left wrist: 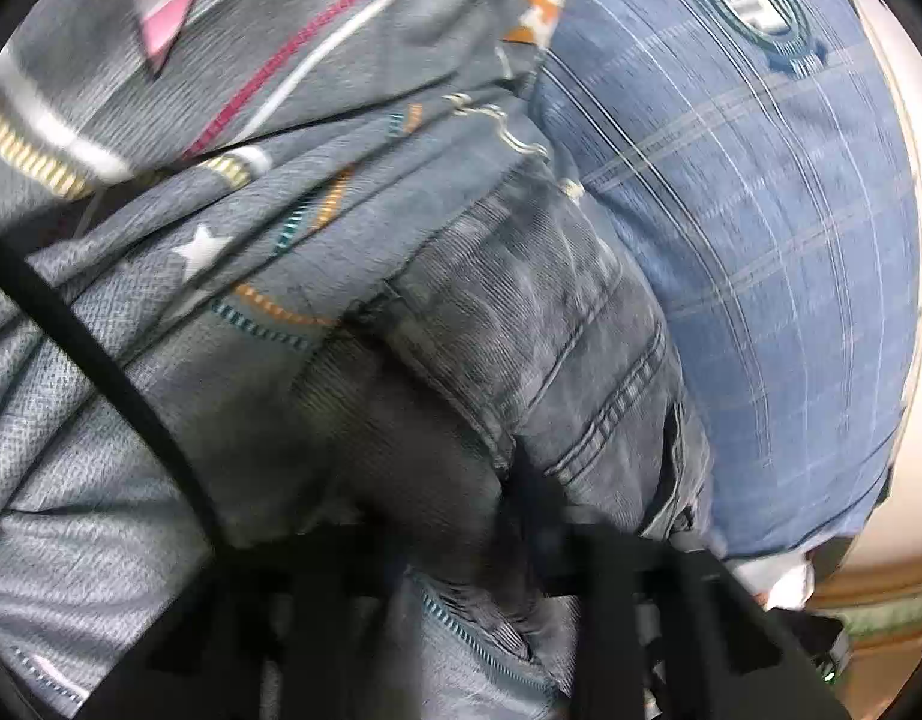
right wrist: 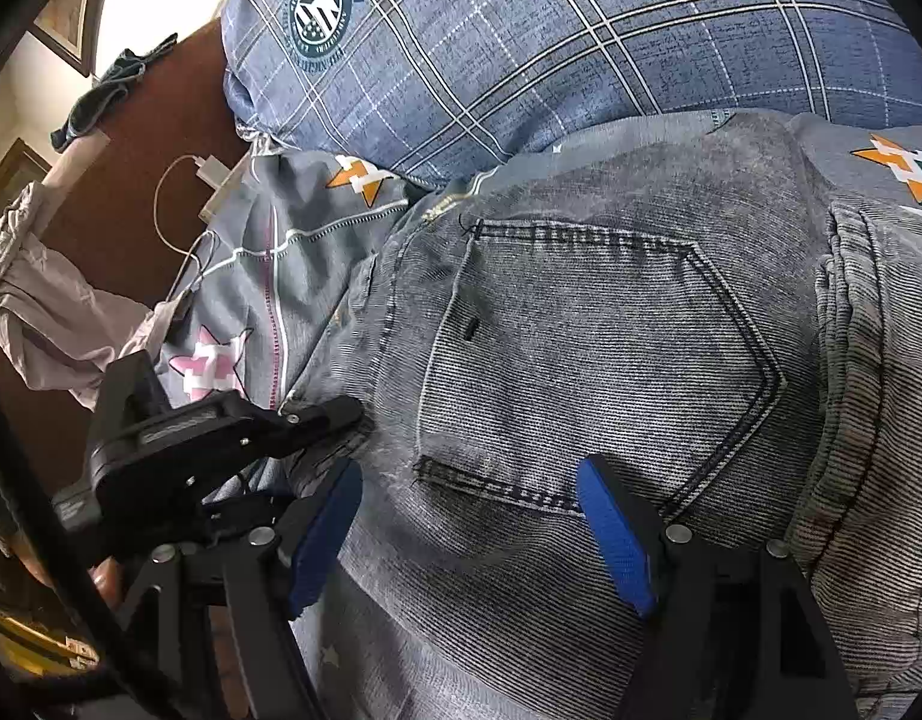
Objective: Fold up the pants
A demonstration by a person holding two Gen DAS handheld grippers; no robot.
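The right gripper (right wrist: 469, 516) hovers over the jeans (right wrist: 610, 360) with its blue-padded jaws spread wide beside the back pocket (right wrist: 586, 360). The left gripper (right wrist: 335, 414) has its jaws closed on the jeans' edge. The jeans lie on a star-patterned bedsheet (right wrist: 269, 276), against a blue plaid pillow (right wrist: 520, 48).

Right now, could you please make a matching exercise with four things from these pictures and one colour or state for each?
Things:
1. jeans
2. pillow
3. right gripper
4. cable

Descriptions:
A. white, lying on brown wood
B. open, blue pads
C. blue with checks and a round badge
D. grey denim, back pocket facing up

Pairs: 1-D, 2-C, 3-B, 4-A
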